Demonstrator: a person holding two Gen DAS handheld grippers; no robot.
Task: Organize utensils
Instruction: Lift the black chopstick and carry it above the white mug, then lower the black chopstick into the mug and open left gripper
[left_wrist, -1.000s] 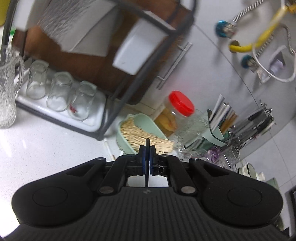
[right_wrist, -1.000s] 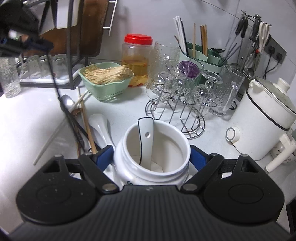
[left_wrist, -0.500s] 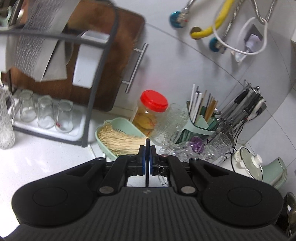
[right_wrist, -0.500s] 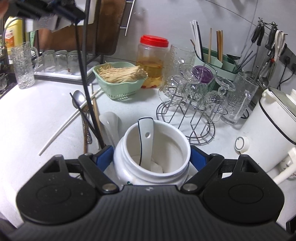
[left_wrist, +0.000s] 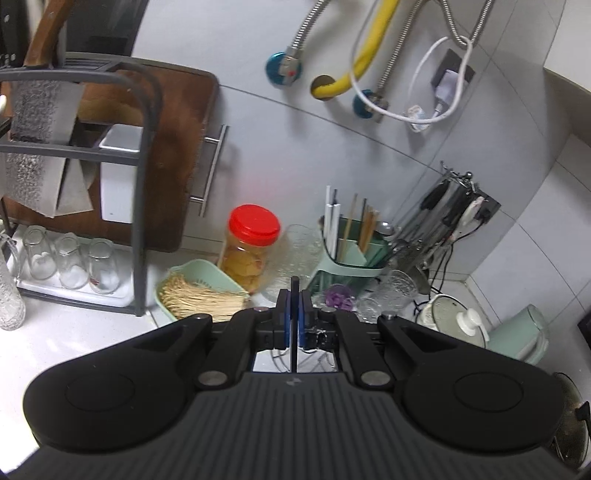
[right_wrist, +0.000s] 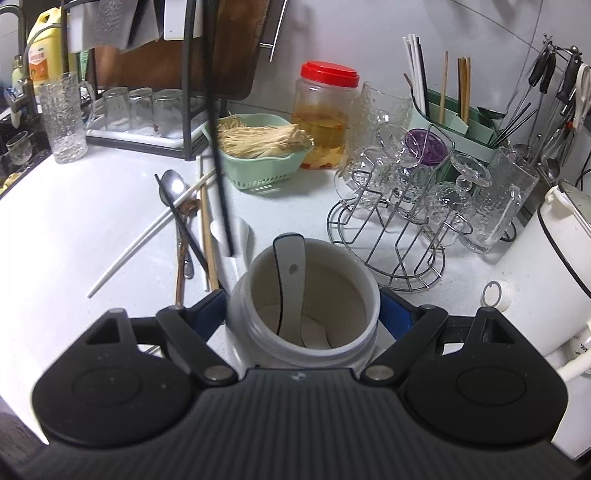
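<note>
white counter (right_wrist: 74, 229) w/ loose chopsticks (right_wrist: 147, 236), spoon (right_wrist: 171, 188); grey tiled wall (left_wrist: 369, 166), prob kitchen.

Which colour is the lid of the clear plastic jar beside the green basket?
Red. The clear plastic jar's screw lid shows best in the right wrist view.

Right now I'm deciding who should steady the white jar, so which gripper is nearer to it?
Right. The right gripper has the white jar between its fingers; the left gripper is raised above the counter, shut on a black chopstick.
</note>
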